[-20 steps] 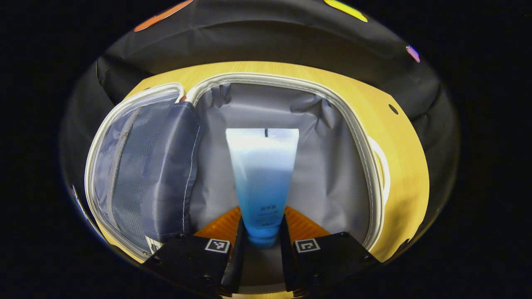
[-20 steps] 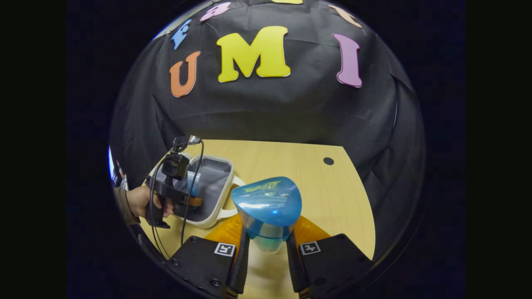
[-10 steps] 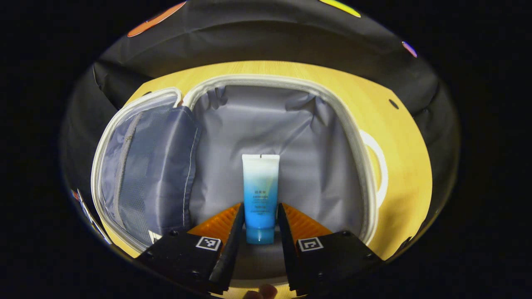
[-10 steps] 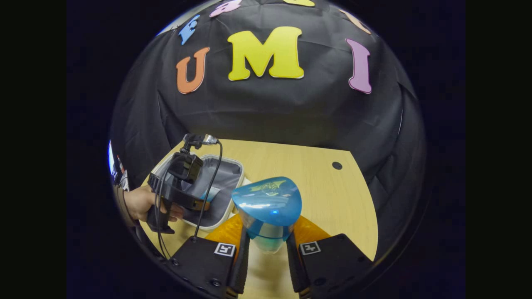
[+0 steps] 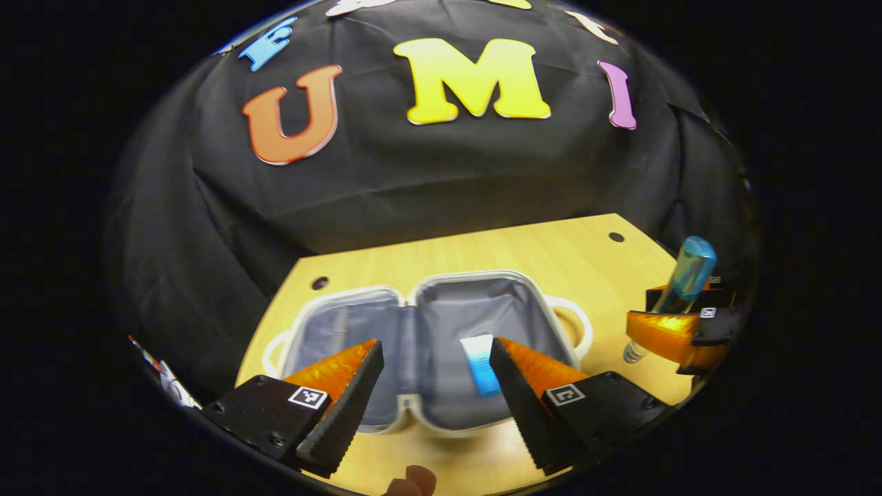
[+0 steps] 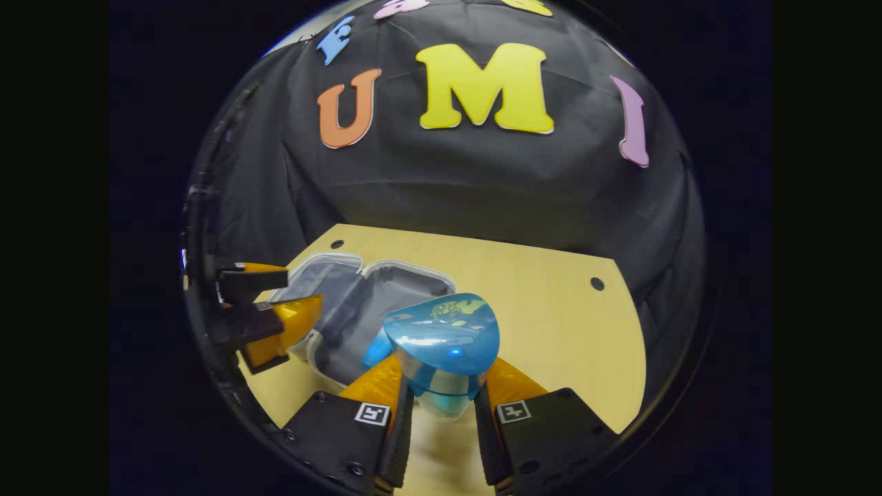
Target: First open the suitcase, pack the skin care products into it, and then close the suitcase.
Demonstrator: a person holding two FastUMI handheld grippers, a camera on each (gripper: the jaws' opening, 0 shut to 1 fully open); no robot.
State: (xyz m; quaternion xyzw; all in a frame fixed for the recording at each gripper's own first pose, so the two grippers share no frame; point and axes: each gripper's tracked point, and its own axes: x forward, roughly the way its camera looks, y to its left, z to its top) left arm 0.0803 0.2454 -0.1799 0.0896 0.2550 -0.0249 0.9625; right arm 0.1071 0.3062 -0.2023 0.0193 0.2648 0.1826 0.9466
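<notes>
Now the open suitcase (image 5: 441, 324) lies flat on the wooden table (image 5: 482, 248) just ahead of the left gripper (image 5: 434, 386), whose fingers are spread wide and hold nothing. A blue-and-white tube (image 5: 480, 365) rests in the suitcase's right half, its long axis pointing away from that gripper. The right gripper (image 6: 441, 406) is clamped on a blue-capped bottle (image 6: 442, 344), cap up; the case sits ahead and to its left, so this hand likely packs next, swinging leftward over the near rim.
</notes>
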